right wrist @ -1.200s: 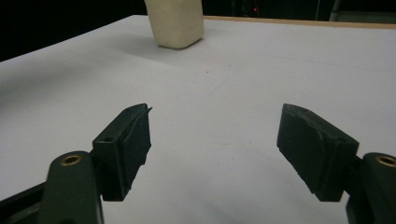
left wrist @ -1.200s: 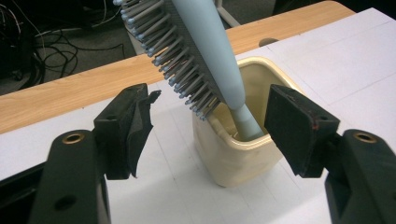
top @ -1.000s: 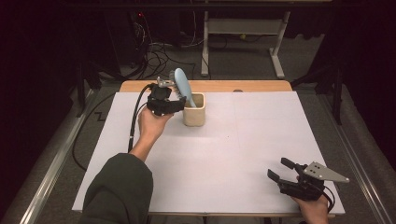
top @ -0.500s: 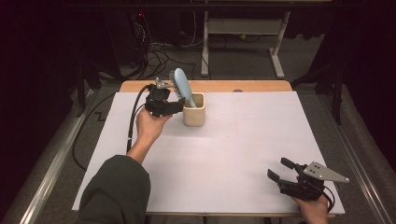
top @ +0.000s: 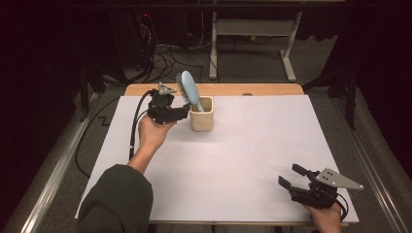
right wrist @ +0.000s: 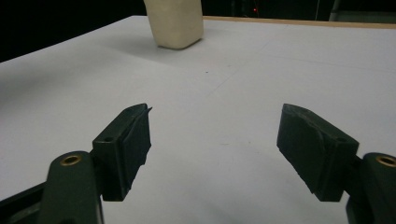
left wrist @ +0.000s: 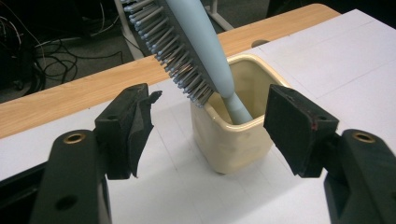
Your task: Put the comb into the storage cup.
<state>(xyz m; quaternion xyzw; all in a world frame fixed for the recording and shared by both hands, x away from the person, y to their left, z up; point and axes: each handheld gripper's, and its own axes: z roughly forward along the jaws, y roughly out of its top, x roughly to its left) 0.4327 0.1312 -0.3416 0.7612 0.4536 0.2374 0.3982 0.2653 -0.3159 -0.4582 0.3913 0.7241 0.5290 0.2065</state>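
Two things make up the work in hand: a pale blue hairbrush (top: 190, 90) and the cream cup (top: 201, 114) it stands in, handle down and head leaning toward ten o'clock, at the far left of the white table (top: 252, 160). The left gripper (top: 183, 110) sits at the cup's nine o'clock, its jaws released and apart, the cup and brush handle (left wrist: 233, 105) ahead between them but untouched. The step appears to be either a release or an approach; which, the frames do not settle. Any next grasp calls for closing squarely without tipping the cup. The right gripper (top: 290, 177) rests at five o'clock, jaws apart, empty.
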